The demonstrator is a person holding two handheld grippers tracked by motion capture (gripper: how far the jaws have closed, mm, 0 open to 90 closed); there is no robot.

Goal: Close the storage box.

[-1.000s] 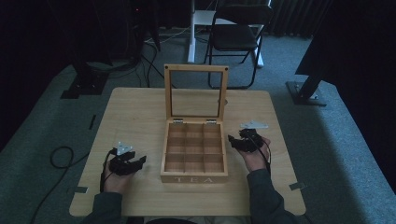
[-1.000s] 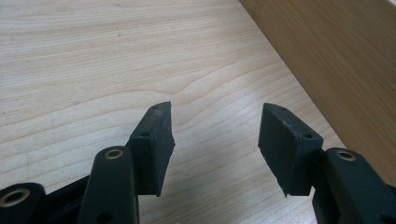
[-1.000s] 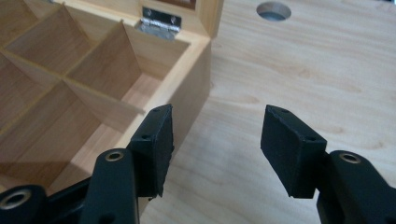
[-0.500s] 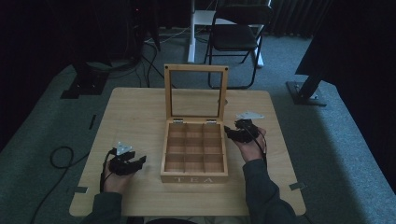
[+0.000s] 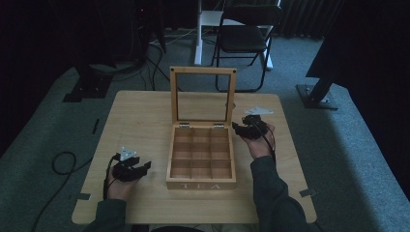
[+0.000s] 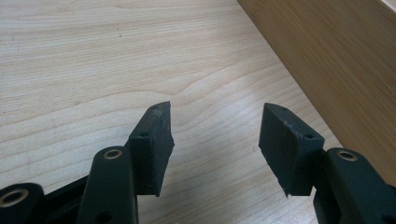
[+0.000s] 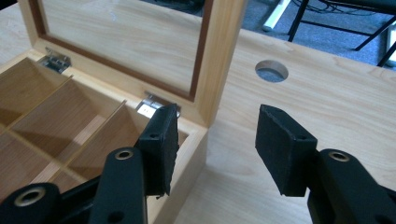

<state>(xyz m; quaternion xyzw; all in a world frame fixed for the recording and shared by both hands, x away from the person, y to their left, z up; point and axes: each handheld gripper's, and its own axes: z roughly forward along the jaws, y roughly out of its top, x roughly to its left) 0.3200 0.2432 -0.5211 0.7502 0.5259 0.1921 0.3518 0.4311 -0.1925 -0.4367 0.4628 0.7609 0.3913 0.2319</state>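
Item: wooden tea box (image 5: 201,162), centre of the high view, lettered TEA on the wall facing the bottom of the frame. Nine compartments, all bare as far as I can see. Its lid (image 5: 203,96), a glass pane in a wood frame, stands upright on two hinges at the back wall. The box is near square; its opening faces up, and the lid's long edge runs left to right across the frame.

Change noted: my right gripper (image 5: 237,128) has travelled from the box's right side, mid frame, up the picture to the back right corner, near the right hinge. Its jaws have just been closing and now stand partly apart, with nothing between them; in the right gripper view the left finger (image 7: 161,147) sits over the box's corner and the lid's upright post rises just beyond.

Reading: I judge this an approach to the lid frame, likely to swing it shut. No contact yet.

My left gripper (image 5: 145,166), lower left of the high view, rests on the table (image 5: 140,116) beside the box's left wall, jaws wide, holding nothing, unmoved.
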